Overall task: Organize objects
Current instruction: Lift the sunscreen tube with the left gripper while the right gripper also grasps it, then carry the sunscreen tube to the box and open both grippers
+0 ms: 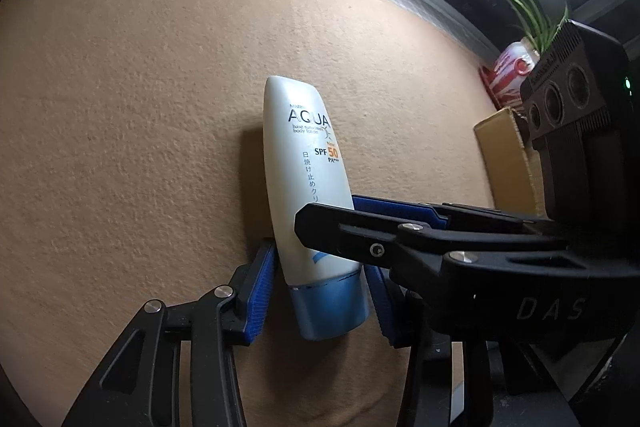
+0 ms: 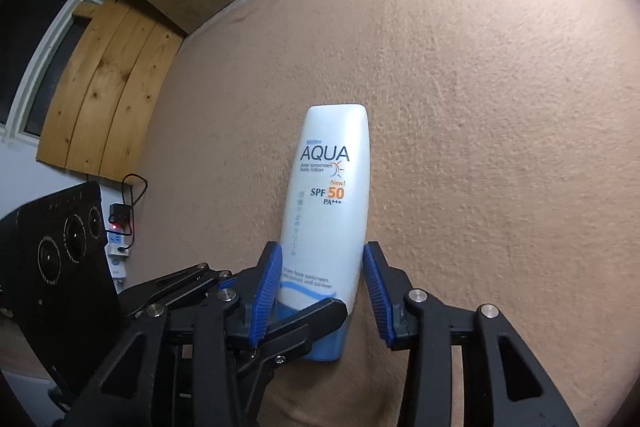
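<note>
Left wrist view: sunscreen tube (image 1: 304,183) upright on tan cloth (image 1: 140,131), cap down, gripped between left gripper (image 1: 320,291) pads, right gripper (image 2: 320,291) also closed around its lower body.

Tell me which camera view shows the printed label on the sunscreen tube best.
The right wrist view: the sunscreen tube faces the camera, its label readable almost down to the blue cap. In the left wrist view the tube leans, and the right gripper hides the lower text.
</note>
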A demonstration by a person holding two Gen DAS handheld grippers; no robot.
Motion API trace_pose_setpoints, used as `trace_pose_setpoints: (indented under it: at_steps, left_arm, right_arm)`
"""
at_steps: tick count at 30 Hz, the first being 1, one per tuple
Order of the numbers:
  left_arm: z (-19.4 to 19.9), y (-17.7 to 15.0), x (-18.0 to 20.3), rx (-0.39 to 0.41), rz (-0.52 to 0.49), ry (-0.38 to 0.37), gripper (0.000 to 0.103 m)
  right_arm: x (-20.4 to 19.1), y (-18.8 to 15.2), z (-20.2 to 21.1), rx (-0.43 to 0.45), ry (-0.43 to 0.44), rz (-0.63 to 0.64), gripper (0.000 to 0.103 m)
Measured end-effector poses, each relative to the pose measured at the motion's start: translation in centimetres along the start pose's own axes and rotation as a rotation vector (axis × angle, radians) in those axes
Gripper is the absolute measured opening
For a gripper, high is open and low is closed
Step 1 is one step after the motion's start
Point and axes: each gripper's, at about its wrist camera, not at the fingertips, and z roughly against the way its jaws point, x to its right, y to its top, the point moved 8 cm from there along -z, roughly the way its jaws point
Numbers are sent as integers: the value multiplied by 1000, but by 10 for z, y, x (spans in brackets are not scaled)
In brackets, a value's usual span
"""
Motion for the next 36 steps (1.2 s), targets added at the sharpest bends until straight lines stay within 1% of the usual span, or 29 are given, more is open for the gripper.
trace_pose_setpoints:
  at_steps: [3,7,13,16,21,22,26,32,36]
  left_arm:
    - [5,1,9,10,-13,-13,47]
    - [8,4,35,24,-47,-32,47]
    - [10,10,91,44,-124,-72,47]
    - [4,14,122,51,-162,-91,47]
    - [-3,13,180,39,-239,-146,46]
    - [-5,12,191,36,-253,-156,45]
    - [-18,7,235,15,-325,-190,44]
    - [-45,-5,292,-29,-406,-234,44]
    - [-64,-14,322,-61,-445,-250,44]
  right_arm:
    - [-1,-1,13,27,-15,5,39]
    - [4,-5,38,75,-35,-3,39]
    - [19,-14,85,161,-61,-37,39]
    - [29,-22,112,208,-85,-54,39]
    - [56,-42,157,278,-127,-97,39]
    - [63,-45,165,290,-135,-113,39]
    - [97,-60,197,342,-162,-178,39]
    - [145,-82,232,394,-216,-262,39]
    - [170,-92,245,415,-240,-312,39]
